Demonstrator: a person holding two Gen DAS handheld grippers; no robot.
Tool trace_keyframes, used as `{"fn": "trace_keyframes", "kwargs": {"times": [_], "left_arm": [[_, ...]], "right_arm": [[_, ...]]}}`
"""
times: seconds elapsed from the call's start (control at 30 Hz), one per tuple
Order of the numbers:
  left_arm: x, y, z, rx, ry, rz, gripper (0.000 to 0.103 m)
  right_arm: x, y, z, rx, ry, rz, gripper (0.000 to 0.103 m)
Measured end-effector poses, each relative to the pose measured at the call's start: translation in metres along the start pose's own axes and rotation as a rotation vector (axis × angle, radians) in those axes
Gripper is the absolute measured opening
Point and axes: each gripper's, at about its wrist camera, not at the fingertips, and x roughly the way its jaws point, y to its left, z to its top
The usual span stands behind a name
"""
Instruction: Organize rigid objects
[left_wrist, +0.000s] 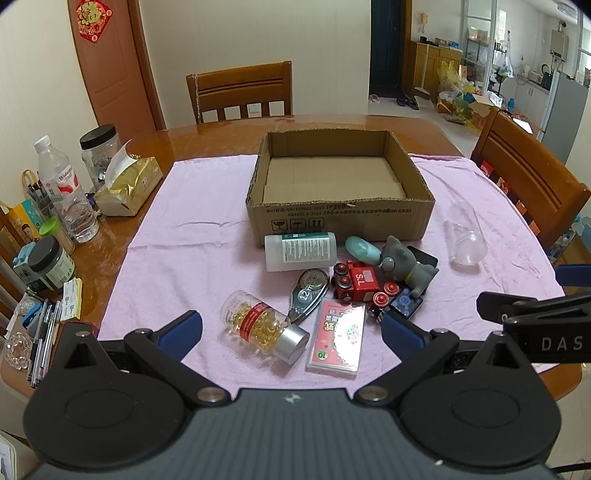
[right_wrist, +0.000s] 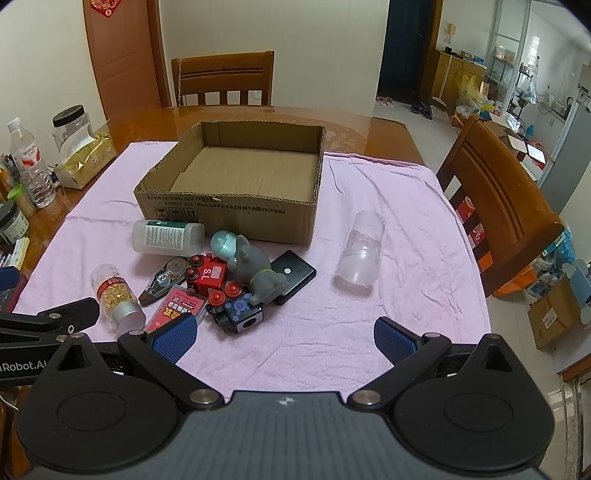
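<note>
An empty cardboard box (left_wrist: 417, 175) (right_wrist: 221, 210) stands on a pink cloth (left_wrist: 192, 251) (right_wrist: 369, 314). In front of it lies a pile: white bottle (left_wrist: 300, 250), capsule bottle (left_wrist: 264, 325), correction tape (left_wrist: 308, 295), red toy truck (left_wrist: 356, 282), grey cat figure (left_wrist: 406, 264), red card box (left_wrist: 338, 338). A clear jar (left_wrist: 463, 236) (right_wrist: 360, 253) lies apart at the right. My left gripper (left_wrist: 291, 332) is open above the capsule bottle and card box. My right gripper (right_wrist: 284, 338) is open over bare cloth.
A water bottle (left_wrist: 64, 188), jars, a tissue pack (left_wrist: 129, 186) and pens crowd the table's left edge. Wooden chairs stand behind (left_wrist: 240, 92) and at the right (left_wrist: 528, 173). The right gripper's body (left_wrist: 535, 325) shows in the left wrist view.
</note>
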Motion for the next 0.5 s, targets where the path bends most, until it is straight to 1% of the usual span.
{"fn": "trace_keyframes", "kwargs": {"times": [0.5], "left_arm": [[-0.004,0.005,0.011,0.022,-0.014,-0.018,0.102]], "right_arm": [[-0.006,0.001,0.011,-0.014,-0.014,0.008,0.103]]}}
